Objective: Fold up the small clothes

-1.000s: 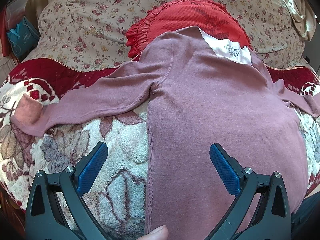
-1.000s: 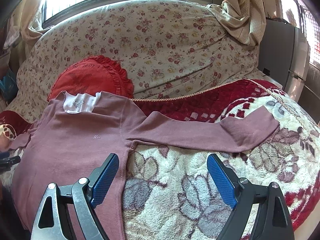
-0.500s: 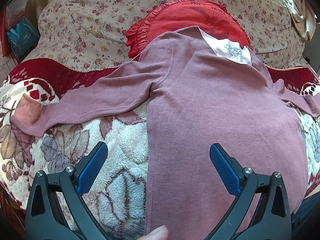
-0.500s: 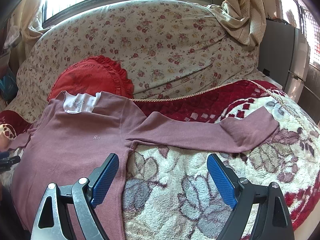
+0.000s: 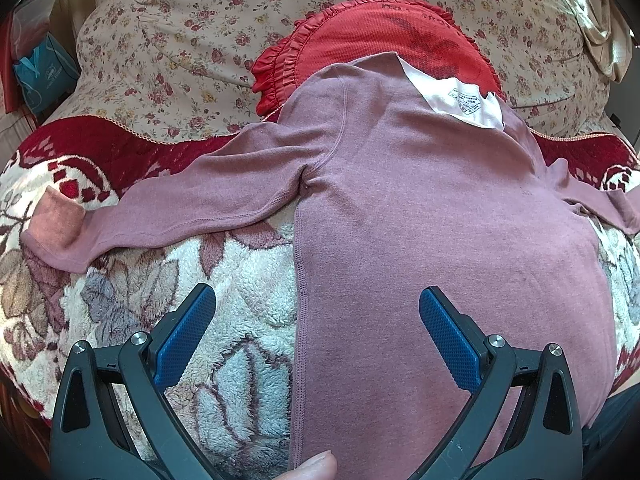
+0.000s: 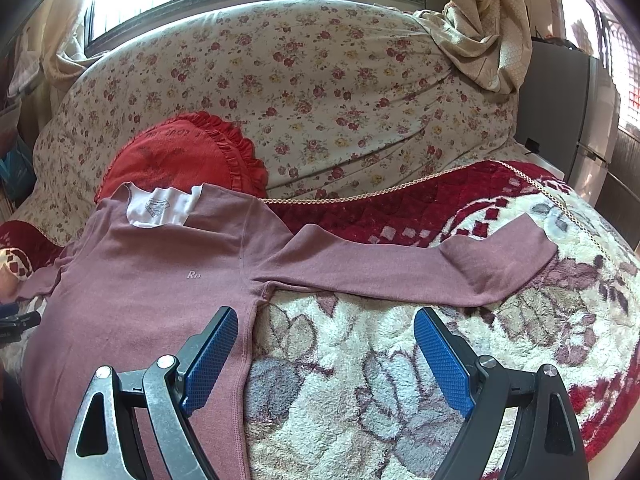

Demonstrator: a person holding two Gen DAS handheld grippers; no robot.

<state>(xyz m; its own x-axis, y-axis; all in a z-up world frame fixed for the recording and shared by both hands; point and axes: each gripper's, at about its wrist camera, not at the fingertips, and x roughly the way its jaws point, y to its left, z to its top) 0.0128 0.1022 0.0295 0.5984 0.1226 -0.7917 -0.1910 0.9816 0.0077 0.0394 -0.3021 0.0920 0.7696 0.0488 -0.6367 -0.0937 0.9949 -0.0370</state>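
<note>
A small long-sleeved top (image 5: 420, 216) in dusty mauve knit lies spread flat and face up on the fleecy flowered blanket, its neck toward the back of the sofa and resting on the red frilled cushion, with a white printed label (image 5: 460, 100) showing inside the collar and small pale lettering (image 6: 195, 275) on the chest. Both sleeves are stretched straight out to the sides: one sleeve (image 5: 160, 216) ends in a cuff turned back to show a paler pinkish inside, and the other sleeve (image 6: 420, 268) runs smooth out to its cuff across the blanket's red border. The body is unfolded and nearly free of wrinkles, its side seams running down toward the near edge, where the hem passes out of sight.
</note>
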